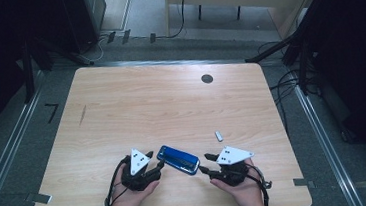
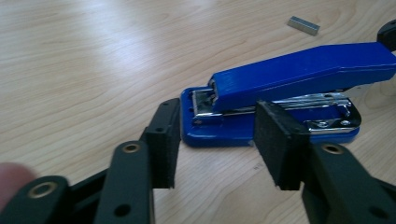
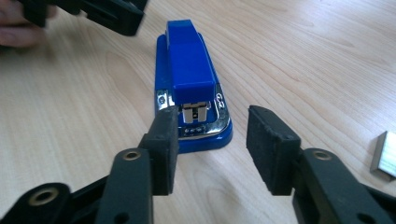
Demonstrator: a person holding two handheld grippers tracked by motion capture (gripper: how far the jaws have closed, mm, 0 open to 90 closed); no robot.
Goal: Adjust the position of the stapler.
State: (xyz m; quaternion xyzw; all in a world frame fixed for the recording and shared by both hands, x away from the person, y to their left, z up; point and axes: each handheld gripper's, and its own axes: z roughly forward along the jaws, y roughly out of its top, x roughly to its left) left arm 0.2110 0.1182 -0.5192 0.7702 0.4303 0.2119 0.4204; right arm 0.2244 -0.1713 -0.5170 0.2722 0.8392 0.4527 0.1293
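A blue stapler (image 1: 178, 159) with a chrome inner part lies flat near the table's front edge, between my two grippers. My left gripper (image 1: 157, 160) points at its left end. In the left gripper view the stapler (image 2: 299, 70) lies just beyond the jaws of that gripper (image 2: 217, 140), which stand apart with nothing pressed between the pads. My right gripper (image 1: 204, 163) faces the other end. In the right gripper view the stapler (image 3: 189, 60) lies lengthwise ahead of this gripper (image 3: 212, 140), whose jaws are apart, the left pad (image 3: 164, 140) overlapping the stapler's near corner.
A small grey strip of staples (image 1: 219, 135) lies on the wooden table (image 1: 161, 105) just behind the right gripper, seen also as the strip (image 3: 385, 156) and the strip (image 2: 303, 25). A dark round hole (image 1: 207, 79) sits near the far edge. Cables and stands surround the table.
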